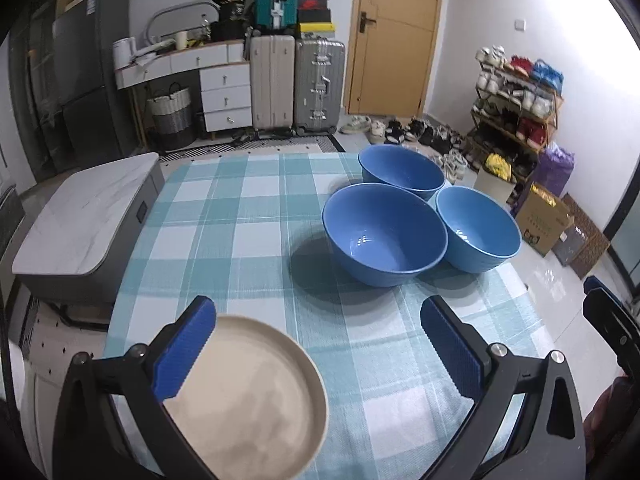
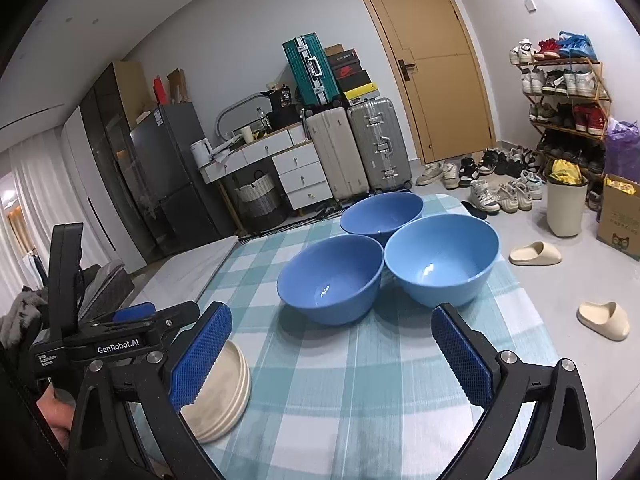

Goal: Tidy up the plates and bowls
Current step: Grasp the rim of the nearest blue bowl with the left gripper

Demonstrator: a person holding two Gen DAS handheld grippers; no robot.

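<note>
Three blue bowls stand close together on the checked tablecloth: a near one (image 1: 384, 234) (image 2: 332, 278), a far one (image 1: 401, 171) (image 2: 381, 212) and a lighter one on the right (image 1: 478, 234) (image 2: 442, 258). A stack of beige plates (image 1: 248, 400) (image 2: 222, 390) sits at the near left of the table. My left gripper (image 1: 320, 352) is open, its left finger just over the plates' rim, holding nothing. My right gripper (image 2: 332, 360) is open and empty, just in front of the bowls. The left gripper's body (image 2: 116, 340) shows at the left of the right wrist view.
The table (image 1: 248, 216) has a blue-and-white checked cloth. A grey marble-topped low table (image 1: 86, 216) stands to its left. Beyond are suitcases (image 1: 298, 82), a white drawer unit, a door, a shoe rack (image 2: 564, 112), a bin and slippers (image 2: 604, 320) on the floor.
</note>
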